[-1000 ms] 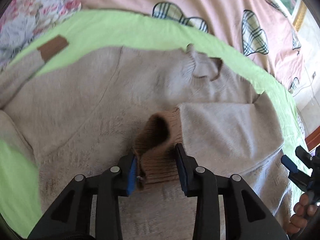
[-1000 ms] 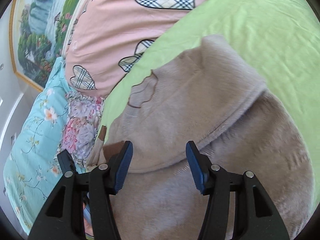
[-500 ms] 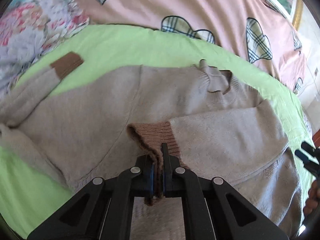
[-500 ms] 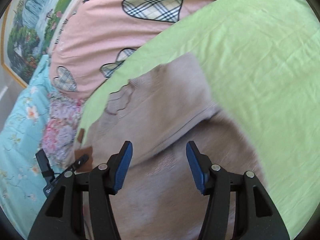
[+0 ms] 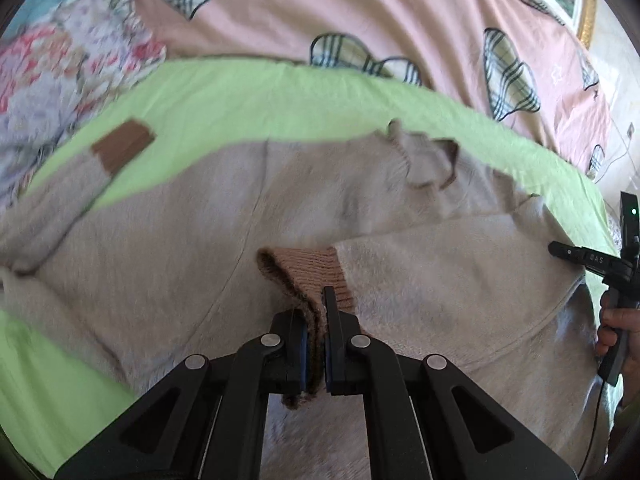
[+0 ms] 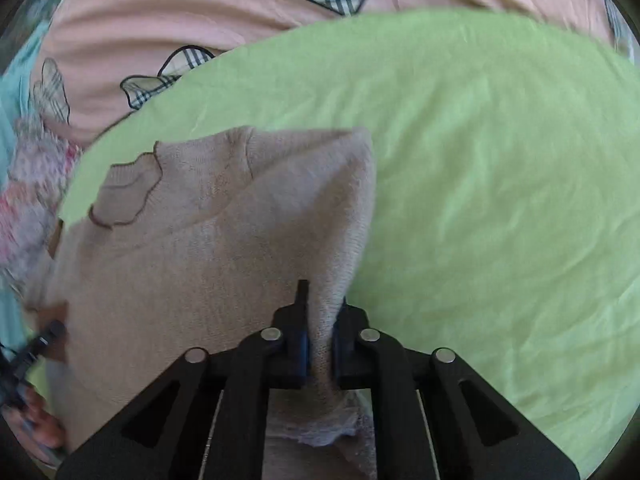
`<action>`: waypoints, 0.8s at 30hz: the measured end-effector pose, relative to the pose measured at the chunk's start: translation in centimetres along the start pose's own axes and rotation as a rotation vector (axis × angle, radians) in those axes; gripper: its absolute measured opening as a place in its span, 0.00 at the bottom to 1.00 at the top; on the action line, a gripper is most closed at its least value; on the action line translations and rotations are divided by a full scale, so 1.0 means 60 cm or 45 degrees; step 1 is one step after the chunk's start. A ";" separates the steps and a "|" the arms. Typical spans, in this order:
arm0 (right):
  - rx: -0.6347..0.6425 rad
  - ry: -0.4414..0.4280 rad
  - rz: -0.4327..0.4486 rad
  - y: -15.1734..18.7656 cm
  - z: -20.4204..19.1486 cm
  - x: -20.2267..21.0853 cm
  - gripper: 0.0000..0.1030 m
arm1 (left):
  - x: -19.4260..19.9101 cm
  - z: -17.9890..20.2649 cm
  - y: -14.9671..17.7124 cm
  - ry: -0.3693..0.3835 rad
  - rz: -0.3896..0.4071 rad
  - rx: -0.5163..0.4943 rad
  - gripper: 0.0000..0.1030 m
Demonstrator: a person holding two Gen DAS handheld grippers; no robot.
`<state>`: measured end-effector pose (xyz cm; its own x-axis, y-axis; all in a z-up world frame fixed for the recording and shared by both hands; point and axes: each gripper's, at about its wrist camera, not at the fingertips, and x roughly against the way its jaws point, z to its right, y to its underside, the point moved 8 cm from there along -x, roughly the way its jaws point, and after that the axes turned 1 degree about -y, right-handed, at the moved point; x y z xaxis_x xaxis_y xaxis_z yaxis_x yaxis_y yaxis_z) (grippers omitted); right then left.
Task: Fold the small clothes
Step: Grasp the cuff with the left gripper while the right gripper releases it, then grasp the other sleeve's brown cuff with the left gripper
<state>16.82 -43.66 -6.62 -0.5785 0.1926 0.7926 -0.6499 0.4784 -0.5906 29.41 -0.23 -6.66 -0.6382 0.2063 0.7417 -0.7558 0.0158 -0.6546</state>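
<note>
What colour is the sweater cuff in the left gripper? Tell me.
Brown, on the cuff of the beige sweater; clearest in the left wrist view.

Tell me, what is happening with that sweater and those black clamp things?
A person is folding a small beige knit sweater spread on a light green sheet. They hold a black two-finger gripper in each hand. The left gripper is shut on the brown ribbed cuff of a sleeve folded across the sweater's front. The right gripper is shut on the sweater's side edge. The other sleeve lies stretched out, unfolded.
</note>
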 end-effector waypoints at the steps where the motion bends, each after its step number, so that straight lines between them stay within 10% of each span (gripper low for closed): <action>1: -0.007 0.027 0.025 -0.003 0.006 0.008 0.09 | -0.004 0.002 -0.004 -0.002 -0.002 0.000 0.04; 7: -0.106 0.016 -0.015 0.015 0.026 0.011 0.15 | -0.033 -0.023 0.026 -0.015 -0.091 0.036 0.10; 12: -0.154 -0.079 0.087 0.043 -0.007 0.095 0.57 | 0.006 -0.051 0.048 -0.002 -0.081 0.063 0.13; 18: -0.145 -0.294 0.020 0.127 -0.101 0.134 0.62 | 0.058 -0.082 0.079 -0.010 -0.070 0.105 0.13; 24: -0.131 -0.355 -0.031 0.194 -0.151 0.136 0.62 | 0.103 -0.138 0.046 -0.126 0.006 0.105 0.48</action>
<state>8.99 -28.76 -5.63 -0.6860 -0.0560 0.7255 -0.6199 0.5670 -0.5424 24.59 9.19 -5.11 -0.6498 0.1082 0.7523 -0.7598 -0.0666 -0.6467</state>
